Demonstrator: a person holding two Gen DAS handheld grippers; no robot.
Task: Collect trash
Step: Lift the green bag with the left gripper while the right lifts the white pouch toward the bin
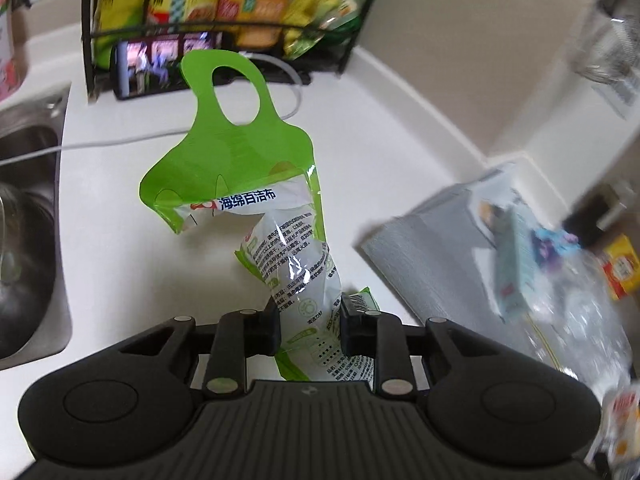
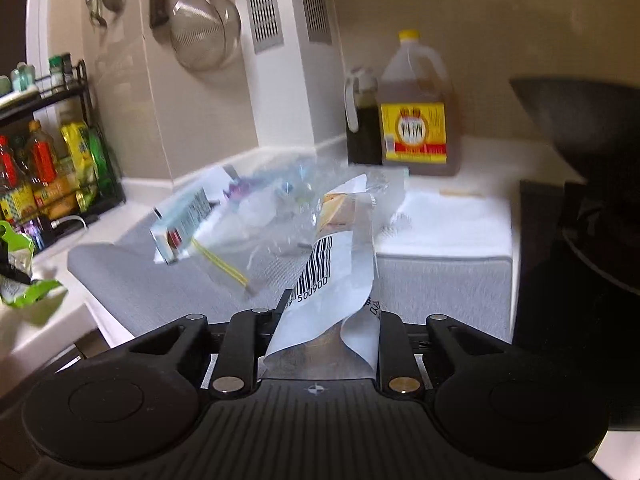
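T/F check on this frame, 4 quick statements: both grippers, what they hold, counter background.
1. The left gripper is shut on a green sponge wrapper. True.
2. The right gripper is empty. False: its fingers pinch a barcoded white wrapper.
3. A phone leans against the wire rack behind the green wrapper. True.
4. The big jug beside the dark bottle has a red cap. False: the cap is yellow.

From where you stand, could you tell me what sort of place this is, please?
Most likely a home kitchen. A steel sink is set into the white countertop, a wire strainer hangs on the wall, and a large jug of oil stands by a rack of seasoning packets.
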